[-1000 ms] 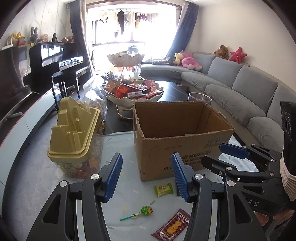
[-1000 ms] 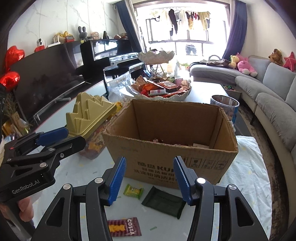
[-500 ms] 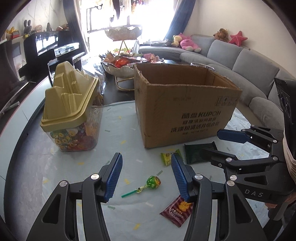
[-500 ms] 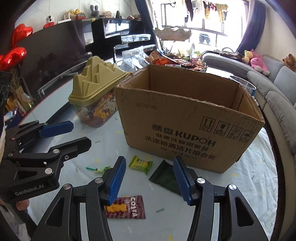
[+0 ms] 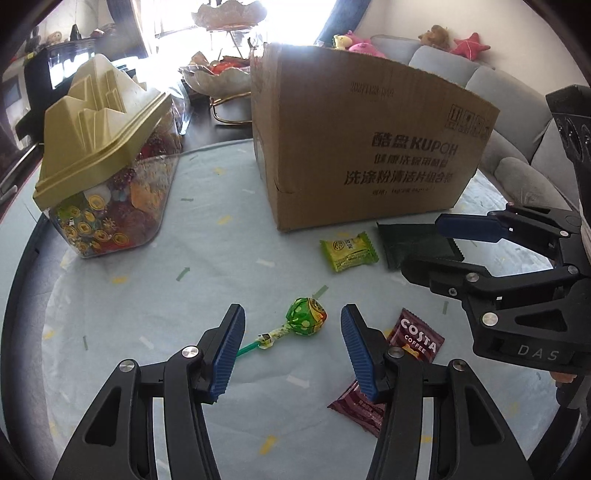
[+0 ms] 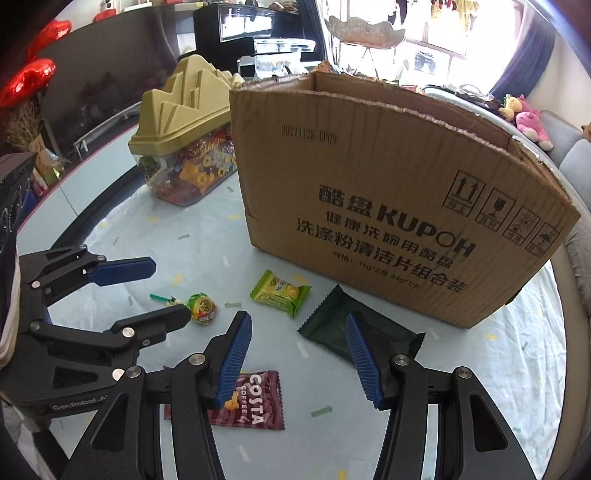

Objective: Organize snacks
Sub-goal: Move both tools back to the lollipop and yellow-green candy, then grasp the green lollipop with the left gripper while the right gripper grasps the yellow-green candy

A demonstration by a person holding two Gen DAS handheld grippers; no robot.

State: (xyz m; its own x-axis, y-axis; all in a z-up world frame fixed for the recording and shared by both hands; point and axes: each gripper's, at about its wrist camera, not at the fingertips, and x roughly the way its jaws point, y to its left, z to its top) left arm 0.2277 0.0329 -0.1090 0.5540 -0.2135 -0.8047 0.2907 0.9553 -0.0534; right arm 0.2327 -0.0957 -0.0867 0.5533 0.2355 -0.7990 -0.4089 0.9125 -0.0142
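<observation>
Several snacks lie on the pale tablecloth before an open cardboard box. A green lollipop lies between the open fingers of my left gripper, which hovers just above it with nothing held. A maroon Costa packet lies to its right. My right gripper is open over the cloth, between the Costa packet and a dark green sachet. A light green candy packet lies near the box.
A clear jar of sweets with a gold peaked lid stands left of the box. A tiered bowl of snacks sits behind. A grey sofa with plush toys curves on the right; a piano is at the back.
Both grippers have come down toward the table and tilted further downward. The box's inside is out of sight now and the snacks look larger. The jaws are as wide as before.
</observation>
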